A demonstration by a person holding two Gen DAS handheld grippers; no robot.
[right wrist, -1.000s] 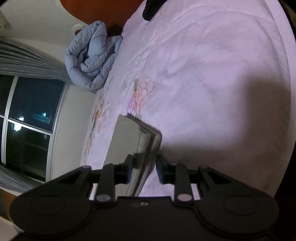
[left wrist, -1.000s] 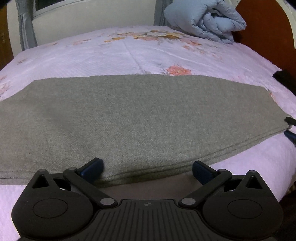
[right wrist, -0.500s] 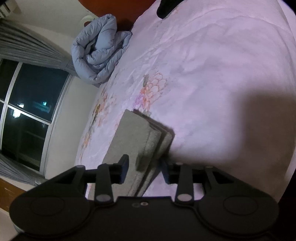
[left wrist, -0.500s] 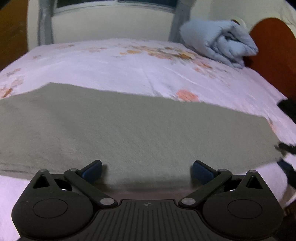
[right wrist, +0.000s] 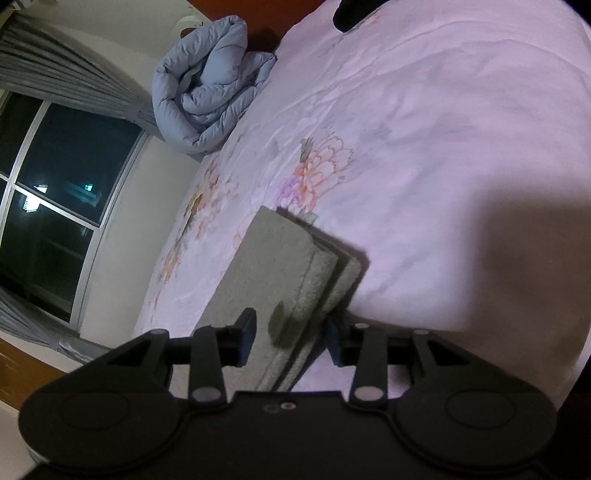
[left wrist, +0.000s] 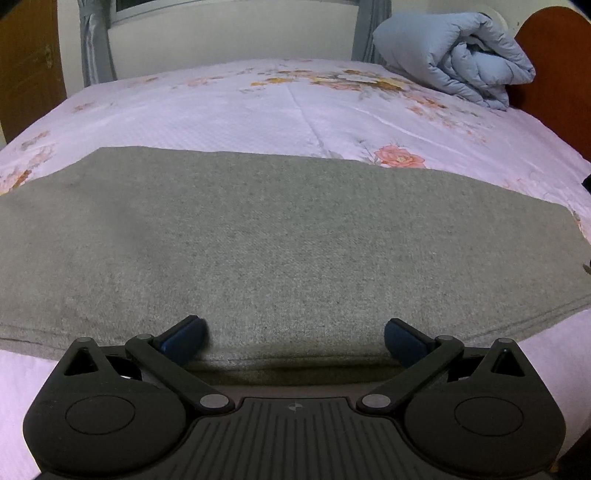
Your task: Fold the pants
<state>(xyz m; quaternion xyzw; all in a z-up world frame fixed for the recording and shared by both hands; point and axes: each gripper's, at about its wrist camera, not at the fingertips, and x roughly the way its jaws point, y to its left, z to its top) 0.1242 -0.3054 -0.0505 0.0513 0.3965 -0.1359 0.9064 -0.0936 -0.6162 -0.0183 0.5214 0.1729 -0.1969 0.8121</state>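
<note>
Spread across the near part of a bed (left wrist: 258, 107): grey pants (left wrist: 280, 251), folded lengthwise into a long flat band, lying crosswise with the stacked edges facing the left wrist camera. Covering the mattress, a pale pink sheet (left wrist: 207, 122) printed with orange and pink flowers, lightly creased along the middle. At the far right corner, against a reddish-brown wooden headboard (left wrist: 554, 62), a rolled light-blue quilt (left wrist: 454, 55). Behind the bed, a cream wall (left wrist: 229, 40) under a window sill, flanked by grey curtains (left wrist: 92, 48); at far left, a brown wooden panel (left wrist: 26, 66).

Low at the near edge of the pants, left gripper (left wrist: 293, 334), fingers (left wrist: 184, 334) spread wide with only cloth between them and nothing clamped; contact with the fabric unclear.

From the right wrist view, tilted sideways: the end of the folded pants (right wrist: 280, 273), layers visible in a stack, resting on the pink sheet (right wrist: 424, 129). Right gripper (right wrist: 290, 341) straddling that end, fingers (right wrist: 245, 338) parted on either side of the layers with a gap visible on the left side, not pinching. Beyond, the blue quilt (right wrist: 210, 92), a dark night-time window (right wrist: 55, 177) with white frame, grey curtains (right wrist: 48, 62), and a dark object (right wrist: 351, 11) at the top edge of the bed, too cropped to identify. Broad shadow across the sheet at right.
</note>
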